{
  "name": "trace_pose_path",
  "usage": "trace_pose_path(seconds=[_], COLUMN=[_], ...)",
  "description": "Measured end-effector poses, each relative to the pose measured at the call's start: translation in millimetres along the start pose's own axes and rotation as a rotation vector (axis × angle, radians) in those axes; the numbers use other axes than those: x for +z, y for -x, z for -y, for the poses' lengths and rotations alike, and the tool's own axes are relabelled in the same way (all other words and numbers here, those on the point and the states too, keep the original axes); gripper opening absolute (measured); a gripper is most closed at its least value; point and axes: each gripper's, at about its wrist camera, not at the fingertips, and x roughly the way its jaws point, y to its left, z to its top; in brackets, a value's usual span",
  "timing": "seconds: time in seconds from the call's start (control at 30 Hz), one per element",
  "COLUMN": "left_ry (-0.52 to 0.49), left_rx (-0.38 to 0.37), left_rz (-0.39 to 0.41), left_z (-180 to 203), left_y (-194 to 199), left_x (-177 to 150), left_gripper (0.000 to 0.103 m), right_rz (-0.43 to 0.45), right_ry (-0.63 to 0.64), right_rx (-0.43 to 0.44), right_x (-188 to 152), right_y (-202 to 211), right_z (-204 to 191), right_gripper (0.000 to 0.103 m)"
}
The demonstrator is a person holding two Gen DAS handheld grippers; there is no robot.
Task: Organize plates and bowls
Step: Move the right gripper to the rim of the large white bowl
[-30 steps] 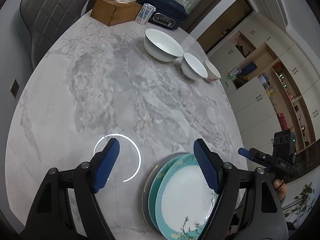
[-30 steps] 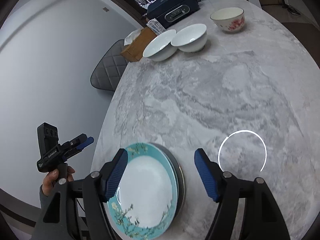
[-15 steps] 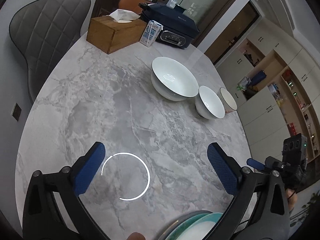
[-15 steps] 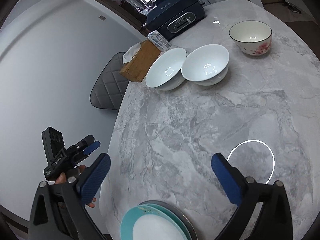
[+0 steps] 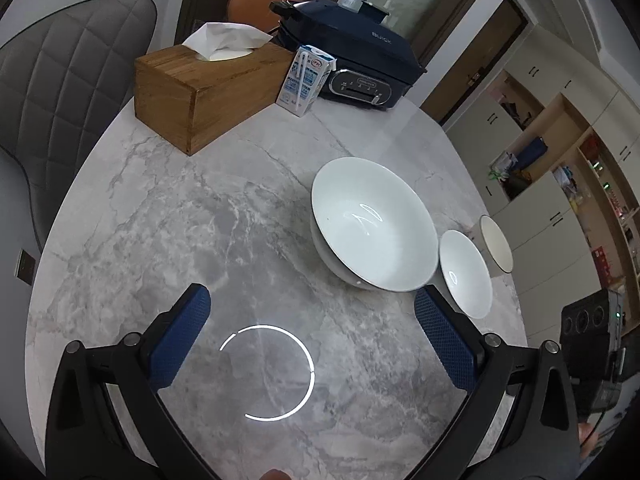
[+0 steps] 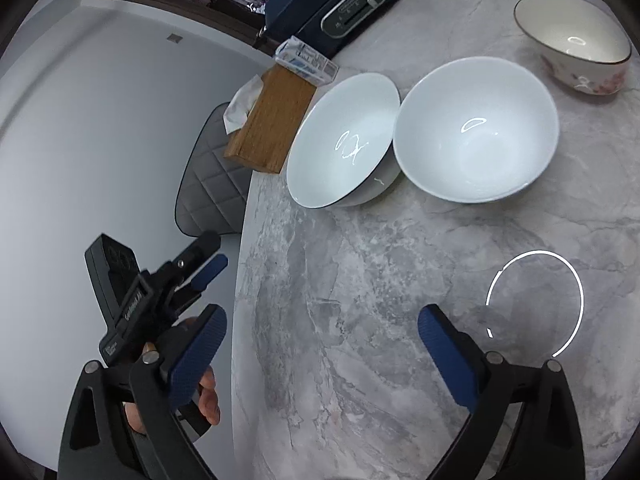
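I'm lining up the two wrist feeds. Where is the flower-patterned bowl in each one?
Left wrist: the flower-patterned bowl is at the far right, seen edge-on, last in the row behind the small white bowl.
Right wrist: the bowl is at the top right, its pink flowers showing, apart from the other bowls.
Shared landmark: the wooden tissue box, beyond the big white bowl in both views.

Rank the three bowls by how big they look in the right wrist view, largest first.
1-2. The plain white bowl and the black-rimmed white bowl look about alike; the plain one sits nearer the camera, so I won't rank them.
3. The floral bowl looks smallest, though it is also farthest away.
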Motion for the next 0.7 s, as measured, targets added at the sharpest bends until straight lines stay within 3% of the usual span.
trace_pose_path(seconds=[0.17,0.37,0.57,0.7], left_ry=[0.031,0.025,-0.026,-0.007], left_rx=[-0.009,-0.011,-0.024,-0.065], left_rz=[-0.052,-0.073,-0.09,-0.094], left_z=[-10.5,-20.7,-17.2,-18.1], left_y=[-40.6,-76.2,-99.2,-110.9], left_x=[22.7,40.4,48.8,55.2], left_gripper=[0.102,0.102,0.102,0.09], right_rz=[0.013,0.028,0.062,0.09], right_ry=[-0.065,-0.149,-0.196,-0.214], right_rx=[0.018,0.021,0.012,-0.01], right_x=[14.3,30.9,41.7,46.2], right_y=[-22.6,-43.2,-54.7,-57.7], right_z=[8.4,18.8,25.8,27.3], right_gripper=[0.088,0.071,0.067,0.066])
